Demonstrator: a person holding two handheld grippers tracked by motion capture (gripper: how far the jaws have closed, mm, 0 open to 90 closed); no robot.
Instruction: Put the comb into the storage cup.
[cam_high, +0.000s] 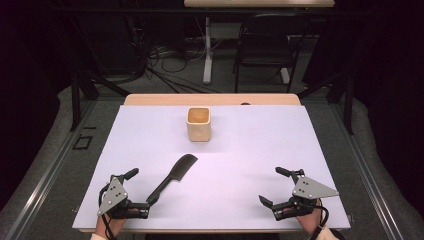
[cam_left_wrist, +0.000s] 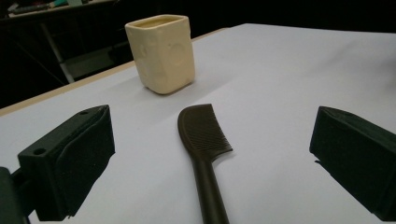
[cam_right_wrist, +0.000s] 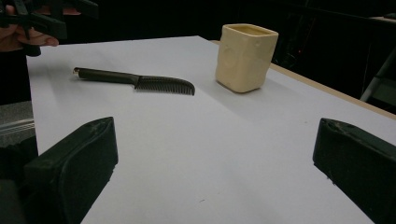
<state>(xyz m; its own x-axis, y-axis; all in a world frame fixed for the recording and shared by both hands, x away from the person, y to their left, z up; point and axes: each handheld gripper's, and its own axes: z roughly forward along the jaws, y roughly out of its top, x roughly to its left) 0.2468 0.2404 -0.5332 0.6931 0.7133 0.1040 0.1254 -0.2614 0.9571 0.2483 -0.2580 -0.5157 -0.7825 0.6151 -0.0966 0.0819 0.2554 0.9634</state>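
In the high view, a white table (cam_high: 250, 165) is seen at the centre of the frame, with a cream cup (cam_high: 199, 123) standing upright just above the middle. A black comb (cam_high: 172, 179) lies below the cup, slanted from its toothed head at upper right down to its handle at lower left. The left claw (cam_high: 141, 189) is held at the lower left of the frame with its jaws spread wide, the handle end of the comb lying between them, though contact cannot be told. The right claw (cam_high: 270, 186) is held at the lower right, jaws also spread wide, with nothing between them.

In the left gripper view, the comb (cam_left_wrist: 204, 154) runs up the middle of the frame between the two wide-set jaws, apart from both. The cup (cam_left_wrist: 162, 52) stands beyond it at upper centre.

In the right gripper view, bare table (cam_right_wrist: 210, 163) is seen between the wide jaws. The comb (cam_right_wrist: 135, 80) lies at upper left and the cup (cam_right_wrist: 246, 57) at upper right, well apart from the jaws. The left claw (cam_right_wrist: 46, 18) is glimpsed at the top left corner.
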